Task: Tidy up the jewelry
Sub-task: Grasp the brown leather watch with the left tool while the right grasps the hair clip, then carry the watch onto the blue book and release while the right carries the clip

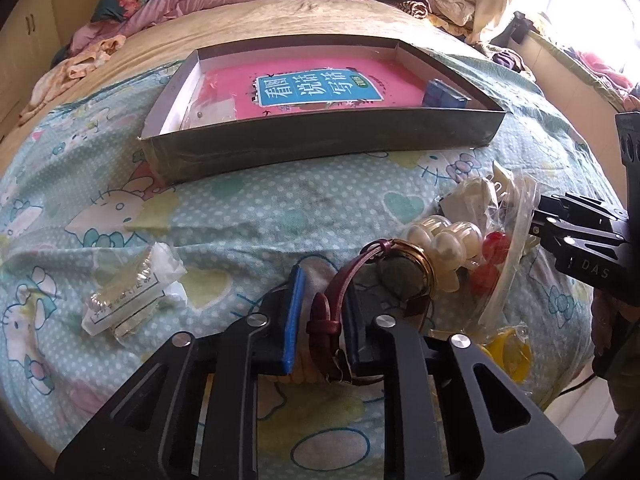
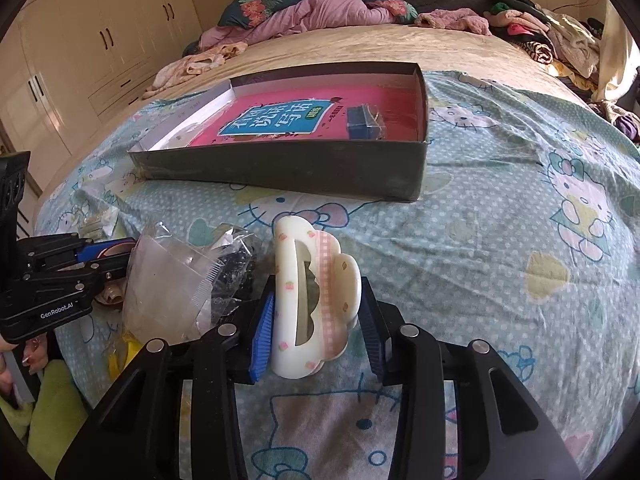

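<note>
While both claws were clamped, the left gripper (image 1: 320, 320) held a maroon leather-strap watch (image 1: 394, 270), the right gripper (image 2: 318, 312) a cream cloud-shaped plastic hair clip (image 2: 316, 300), long axis upright. Straight ahead, well apart, lay the shallow grey cardboard box (image 2: 280, 168), long side facing both.

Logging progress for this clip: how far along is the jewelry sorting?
Early. The box holds only a small blue case. In hand: left hand-held gripper shut on the watch, right hand-held gripper on the hair claw. Pearl clip, red piece and packet remain.
</note>
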The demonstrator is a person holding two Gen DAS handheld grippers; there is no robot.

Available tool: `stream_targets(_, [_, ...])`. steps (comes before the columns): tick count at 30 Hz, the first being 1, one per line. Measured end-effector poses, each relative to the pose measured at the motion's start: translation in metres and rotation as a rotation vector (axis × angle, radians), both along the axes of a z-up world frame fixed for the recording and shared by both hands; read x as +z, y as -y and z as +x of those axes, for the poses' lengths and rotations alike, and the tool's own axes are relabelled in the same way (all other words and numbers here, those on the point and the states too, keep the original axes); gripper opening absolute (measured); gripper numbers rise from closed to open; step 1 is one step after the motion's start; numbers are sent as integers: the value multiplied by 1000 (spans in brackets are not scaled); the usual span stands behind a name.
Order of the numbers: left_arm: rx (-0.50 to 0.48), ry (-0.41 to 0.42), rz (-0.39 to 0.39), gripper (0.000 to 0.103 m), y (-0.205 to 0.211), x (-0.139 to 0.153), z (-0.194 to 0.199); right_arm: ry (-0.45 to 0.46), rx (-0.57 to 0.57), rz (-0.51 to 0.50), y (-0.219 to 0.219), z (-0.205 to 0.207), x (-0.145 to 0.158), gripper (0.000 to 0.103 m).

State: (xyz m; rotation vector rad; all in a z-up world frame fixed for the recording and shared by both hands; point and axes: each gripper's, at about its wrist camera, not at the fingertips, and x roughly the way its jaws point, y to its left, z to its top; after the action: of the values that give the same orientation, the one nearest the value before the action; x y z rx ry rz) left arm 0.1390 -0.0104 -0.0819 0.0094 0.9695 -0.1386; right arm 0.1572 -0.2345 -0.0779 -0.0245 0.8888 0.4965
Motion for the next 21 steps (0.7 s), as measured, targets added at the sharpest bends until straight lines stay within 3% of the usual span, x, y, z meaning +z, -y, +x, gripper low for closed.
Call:
stream_targets(10, [27,57,-37,8,-9,18,-8,20,-51,33,24,-4,15,34])
stream_targets(21, [68,143,-70,8,-26,51,-10,80,-29,83,21,-10,44,34])
